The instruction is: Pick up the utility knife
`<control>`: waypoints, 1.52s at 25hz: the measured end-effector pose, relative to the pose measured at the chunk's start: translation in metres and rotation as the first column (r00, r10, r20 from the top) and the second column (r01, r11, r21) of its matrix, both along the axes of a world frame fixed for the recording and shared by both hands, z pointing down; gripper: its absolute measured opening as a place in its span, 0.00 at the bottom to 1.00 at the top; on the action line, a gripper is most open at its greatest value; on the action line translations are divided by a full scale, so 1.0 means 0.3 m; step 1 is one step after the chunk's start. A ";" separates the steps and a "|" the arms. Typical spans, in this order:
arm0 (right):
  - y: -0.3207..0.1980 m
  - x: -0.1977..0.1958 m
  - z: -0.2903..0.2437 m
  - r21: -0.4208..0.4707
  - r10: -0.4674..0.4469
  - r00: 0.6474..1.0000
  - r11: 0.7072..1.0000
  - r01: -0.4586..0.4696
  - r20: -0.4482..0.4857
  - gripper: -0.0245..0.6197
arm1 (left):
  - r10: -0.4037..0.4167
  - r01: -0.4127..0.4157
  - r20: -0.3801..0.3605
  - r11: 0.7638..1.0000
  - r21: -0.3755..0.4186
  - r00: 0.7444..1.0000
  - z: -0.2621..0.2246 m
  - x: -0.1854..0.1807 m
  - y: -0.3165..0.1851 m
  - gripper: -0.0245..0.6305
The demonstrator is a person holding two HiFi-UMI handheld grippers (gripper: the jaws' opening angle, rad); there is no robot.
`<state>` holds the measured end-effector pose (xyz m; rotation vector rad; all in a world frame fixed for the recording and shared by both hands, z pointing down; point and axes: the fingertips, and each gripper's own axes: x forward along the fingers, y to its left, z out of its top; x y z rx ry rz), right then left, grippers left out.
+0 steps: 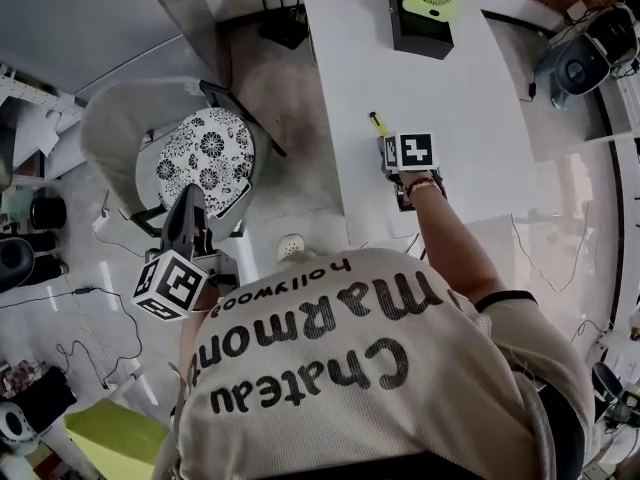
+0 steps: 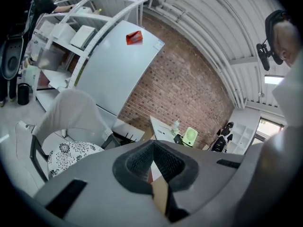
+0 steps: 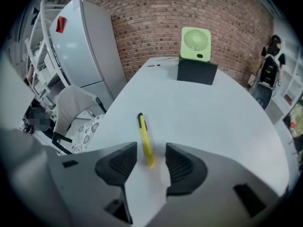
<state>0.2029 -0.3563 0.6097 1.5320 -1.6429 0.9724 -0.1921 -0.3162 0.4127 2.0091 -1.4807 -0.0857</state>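
Knife (image 3: 144, 141) between right tongs (image 3: 150, 159), untouched

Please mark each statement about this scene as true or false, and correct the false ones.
1. The utility knife lies on the white table, between the jaws of the right gripper. True.
2. The right gripper's pads press on the knife. False: the jaws stand apart, with a gap on each side.
3. The left gripper is open above the table. False: its jaws are together, and it hangs beside the table, over the chair.
4. The green fan stands on a black box. True.
5. The knife is red. False: it is yellow.
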 end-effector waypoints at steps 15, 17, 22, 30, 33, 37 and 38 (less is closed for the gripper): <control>0.006 -0.042 0.003 0.028 -0.082 0.996 0.996 0.083 -0.019 0.16 | -0.200 0.197 0.048 0.979 0.046 0.979 -0.074 -0.124 0.324 0.04; 0.012 -0.042 0.004 0.030 -0.082 0.996 0.996 0.082 -0.019 0.15 | -0.222 0.219 0.048 0.974 0.051 0.974 -0.074 -0.143 0.362 0.04; 0.019 -0.059 0.001 0.044 -0.090 0.995 0.995 0.091 -0.030 0.11 | -0.256 0.254 0.046 0.966 0.042 0.966 -0.064 -0.175 0.440 0.04; 0.053 -0.059 0.009 0.064 -0.042 0.998 0.997 0.039 0.051 0.10 | -0.250 0.248 0.044 0.968 0.047 0.967 -0.052 -0.152 0.518 0.04; 0.097 -0.059 0.005 0.062 -0.028 0.997 0.998 0.023 0.079 0.10 | -0.237 0.235 0.043 0.971 0.049 0.971 -0.052 -0.133 0.536 0.04; 0.179 -0.053 -0.003 0.064 -0.001 0.992 0.998 -0.007 0.122 0.10 | -0.194 0.192 0.039 0.980 0.047 0.980 -0.052 -0.084 0.540 0.04; 0.203 -0.051 -0.003 0.061 0.002 0.991 0.998 -0.011 0.132 0.10 | -0.179 0.177 0.037 0.983 0.046 0.983 -0.050 -0.064 0.539 0.04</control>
